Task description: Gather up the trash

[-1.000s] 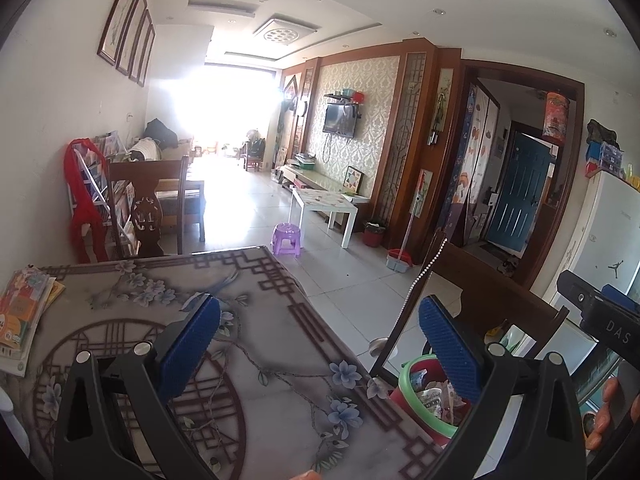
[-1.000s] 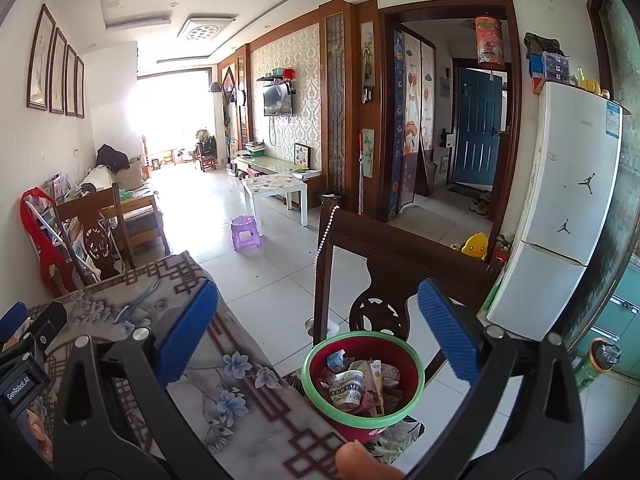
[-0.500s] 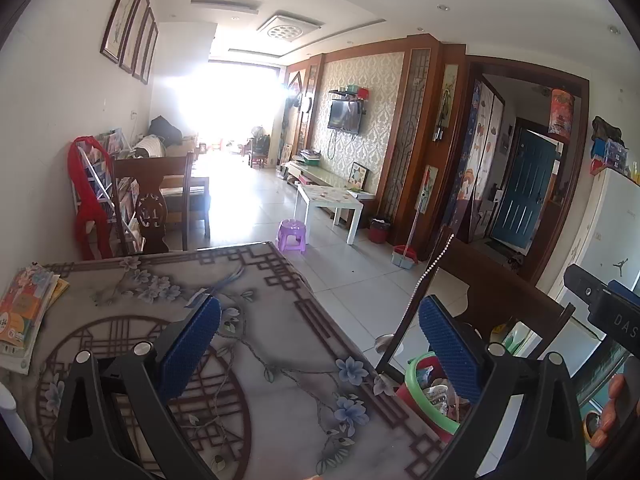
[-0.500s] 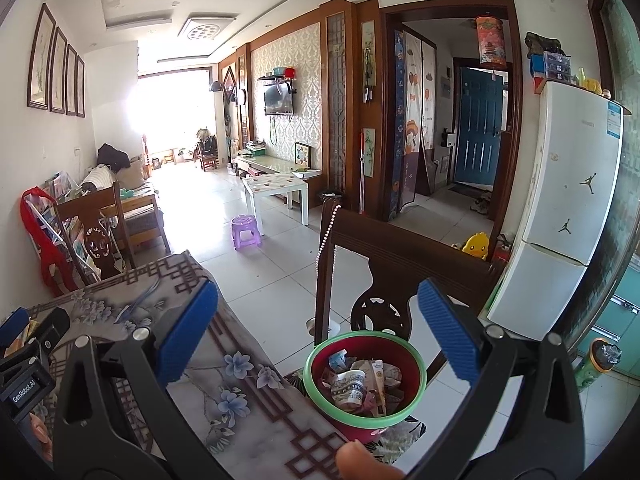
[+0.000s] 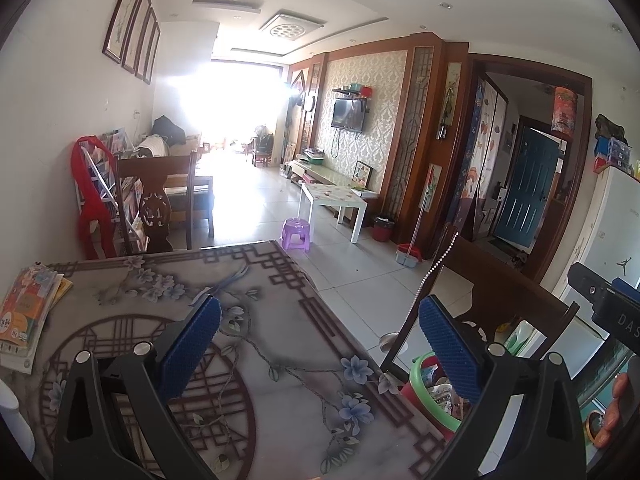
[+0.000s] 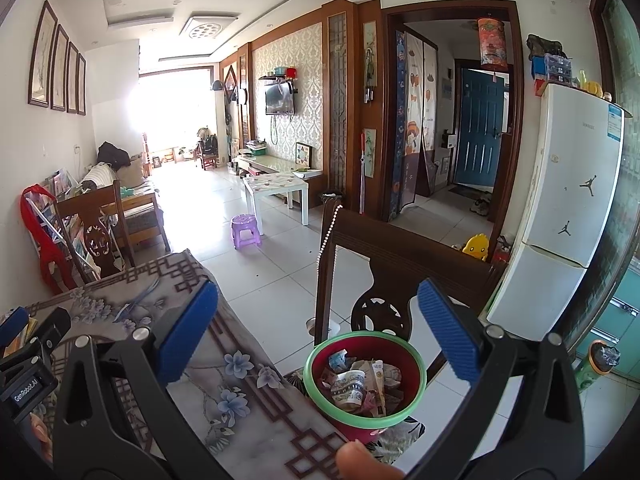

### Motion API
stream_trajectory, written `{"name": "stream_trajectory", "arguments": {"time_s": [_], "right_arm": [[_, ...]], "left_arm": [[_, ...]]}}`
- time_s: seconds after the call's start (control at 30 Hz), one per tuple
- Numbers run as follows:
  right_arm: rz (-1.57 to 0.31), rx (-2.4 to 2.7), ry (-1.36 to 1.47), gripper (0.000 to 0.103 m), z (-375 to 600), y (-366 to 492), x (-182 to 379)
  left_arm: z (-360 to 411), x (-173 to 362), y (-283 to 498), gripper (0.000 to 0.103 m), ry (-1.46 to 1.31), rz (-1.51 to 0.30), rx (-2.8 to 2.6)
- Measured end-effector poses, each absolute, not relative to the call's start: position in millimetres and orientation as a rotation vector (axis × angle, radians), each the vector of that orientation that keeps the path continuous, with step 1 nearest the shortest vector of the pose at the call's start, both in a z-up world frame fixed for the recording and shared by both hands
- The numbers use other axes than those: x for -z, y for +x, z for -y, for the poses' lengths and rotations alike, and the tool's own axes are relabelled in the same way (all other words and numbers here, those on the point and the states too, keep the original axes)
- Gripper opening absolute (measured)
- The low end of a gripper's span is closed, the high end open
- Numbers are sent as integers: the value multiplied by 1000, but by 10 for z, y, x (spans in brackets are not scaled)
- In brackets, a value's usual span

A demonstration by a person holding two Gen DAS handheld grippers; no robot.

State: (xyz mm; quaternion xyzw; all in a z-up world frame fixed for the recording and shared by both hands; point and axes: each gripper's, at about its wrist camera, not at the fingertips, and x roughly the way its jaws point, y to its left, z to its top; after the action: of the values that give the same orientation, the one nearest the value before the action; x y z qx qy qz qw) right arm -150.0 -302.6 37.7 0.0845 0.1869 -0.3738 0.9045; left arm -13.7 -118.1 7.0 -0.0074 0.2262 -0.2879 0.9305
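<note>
Trash [image 6: 362, 384], crumpled wrappers and paper, is seen piled in a red bin [image 6: 412, 396] with a green rim, set on a chair seat just beside the counter [image 6: 240, 384]. The bin is framed between the right claw [image 6: 316, 336] fingers, both claws being spread wide and empty. "GenRobot.AI" is read on the left claw [image 5: 320, 344]. Since the earlier frames, little is changed.

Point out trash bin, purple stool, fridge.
trash bin [image 6: 320, 400]: right wrist view, green rim, left side.
purple stool [image 6: 245, 222]: right wrist view, seat top.
fridge [image 6: 576, 184]: right wrist view, upper door.
</note>
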Motion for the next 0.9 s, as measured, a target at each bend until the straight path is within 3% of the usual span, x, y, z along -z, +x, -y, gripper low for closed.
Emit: {"name": "stream_trajectory", "arguments": {"time_s": [0.9], "right_arm": [[-386, 741, 168, 99, 2996, -1455, -404]], "left_arm": [[1188, -118, -167, 95, 1, -447, 596]]}}
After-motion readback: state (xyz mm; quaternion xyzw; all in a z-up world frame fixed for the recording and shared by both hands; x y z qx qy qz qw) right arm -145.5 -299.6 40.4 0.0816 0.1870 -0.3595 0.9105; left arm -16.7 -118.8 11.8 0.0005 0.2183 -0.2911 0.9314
